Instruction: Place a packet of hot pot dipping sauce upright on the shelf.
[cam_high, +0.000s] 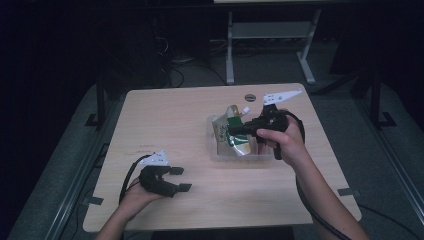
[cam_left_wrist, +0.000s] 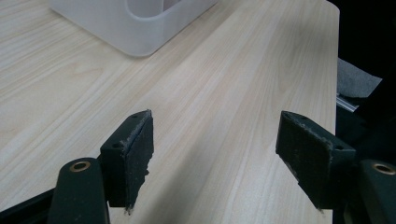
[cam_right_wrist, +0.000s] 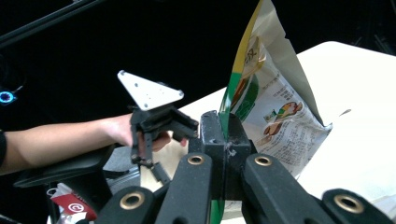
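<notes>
Pinching pouch (cam_right_wrist: 273, 112), right gripper (cam_right_wrist: 225, 140) jaws closed.

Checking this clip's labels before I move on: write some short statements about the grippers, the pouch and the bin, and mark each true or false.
1. The right gripper is clamped on the snack pouch. True.
2. The left gripper holds the pouch. False: its jaws stand open over bare table.
3. The pouch lies flat on the table. False: it is held over the clear bin.
4. The left gripper is apart from the bin. True.
</notes>
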